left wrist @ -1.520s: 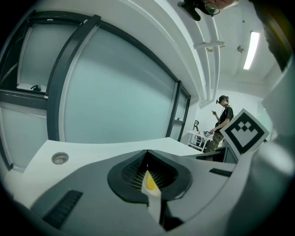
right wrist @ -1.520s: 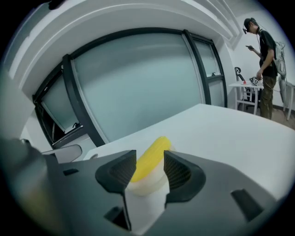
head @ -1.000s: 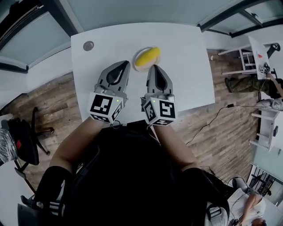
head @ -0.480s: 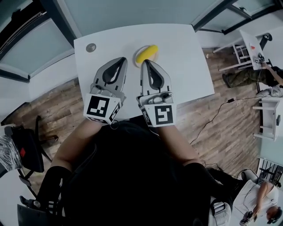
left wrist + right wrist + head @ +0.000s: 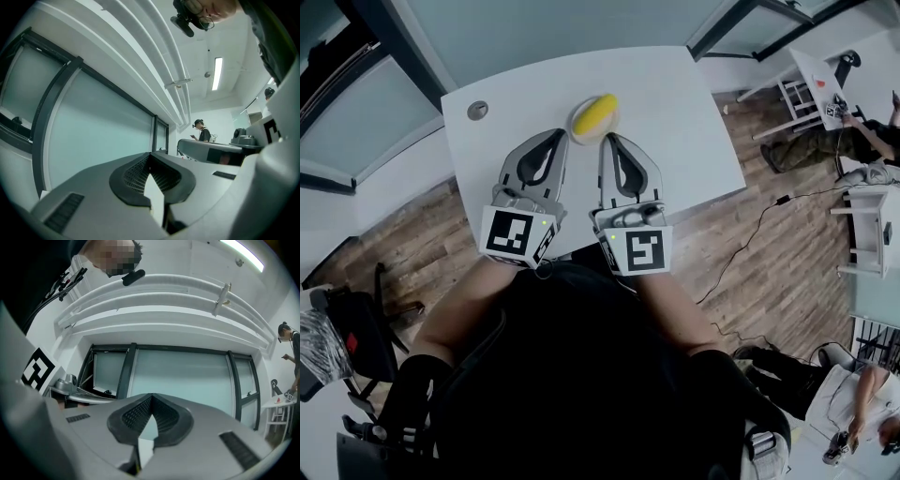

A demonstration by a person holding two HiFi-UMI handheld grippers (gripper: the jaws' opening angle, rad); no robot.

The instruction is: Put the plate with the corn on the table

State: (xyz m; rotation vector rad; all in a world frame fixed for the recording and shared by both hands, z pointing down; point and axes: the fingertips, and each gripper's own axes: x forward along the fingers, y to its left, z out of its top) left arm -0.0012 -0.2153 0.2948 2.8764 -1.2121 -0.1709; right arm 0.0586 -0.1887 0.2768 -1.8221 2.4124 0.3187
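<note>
White tabletop point(image 5: 675, 103) fills the upper centre of the head view, with wood-plank floor point(image 5: 759, 244) on both sides of it and a glazed partition point(image 5: 534, 28) along the top edge. The plate point(image 5: 577, 129) with the corn point(image 5: 596, 113) rests on the tabletop at upper centre, and the yellow cob lies across it. A small round grommet point(image 5: 477, 110) sits in the tabletop to the left of the plate, well apart from it.

The left tool point(image 5: 557, 136) and the right tool point(image 5: 607, 139) occupy the frame centre side by side, above the operator's dark-clad torso point(image 5: 581, 375). The right tool's tip appears just beside the plate's lower rim; contact cannot be confirmed. The left tool's tip lies to the lower left of the plate, apart from it.

Left gripper view: the jaws are together, with nothing between them. Right gripper view: the jaws are together, with nothing between them. Both views face glazed partitions and white ceiling. A person point(image 5: 203, 132) stands at the far end of the room, right of centre in the left gripper view.
</note>
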